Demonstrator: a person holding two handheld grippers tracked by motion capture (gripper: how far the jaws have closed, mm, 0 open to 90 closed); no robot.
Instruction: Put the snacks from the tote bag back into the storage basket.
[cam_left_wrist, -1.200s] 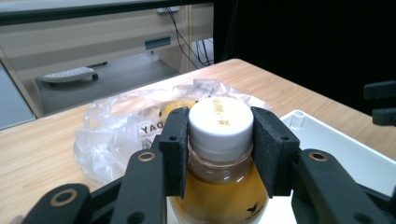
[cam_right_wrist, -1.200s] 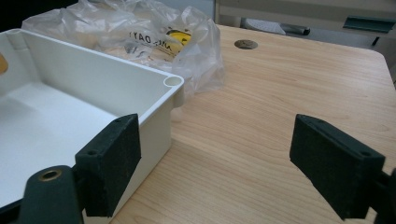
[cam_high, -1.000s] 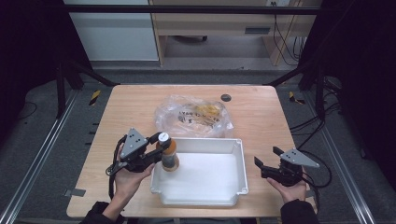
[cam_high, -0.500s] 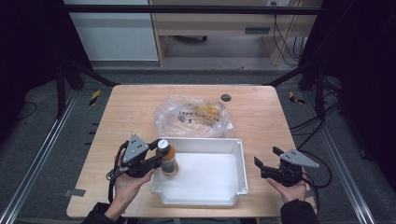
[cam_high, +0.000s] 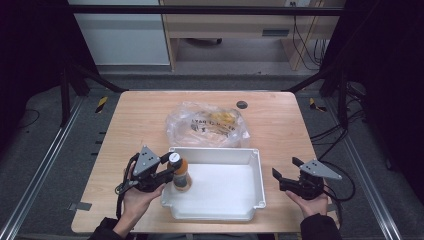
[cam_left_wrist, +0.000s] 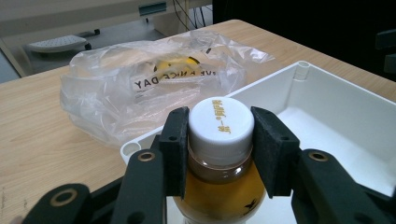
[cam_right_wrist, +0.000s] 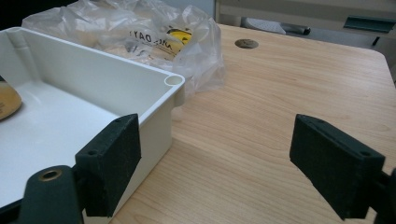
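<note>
An amber drink bottle (cam_high: 182, 179) with a white cap (cam_left_wrist: 222, 122) stands upright at the left end of the white bin (cam_high: 225, 210). My left gripper (cam_high: 170, 166) is shut on the bottle's neck, its pads (cam_left_wrist: 175, 149) pressed just under the cap. In the right gripper view a sliver of the bottle (cam_right_wrist: 6, 103) shows on the bin's floor. My right gripper (cam_high: 285, 170) rests in a hand just right of the bin, open with nothing between its pads (cam_right_wrist: 112, 156).
A clear plastic bag (cam_high: 207, 125) with yellow items and printed text lies just behind the bin and touches its far rim (cam_right_wrist: 173, 80). A dark round hole (cam_high: 242, 104) sits in the wooden table (cam_high: 130, 130) near its far edge.
My left gripper has carried the bottle a little toward the near side and lower into the bin. The right gripper has stayed where it was.
</note>
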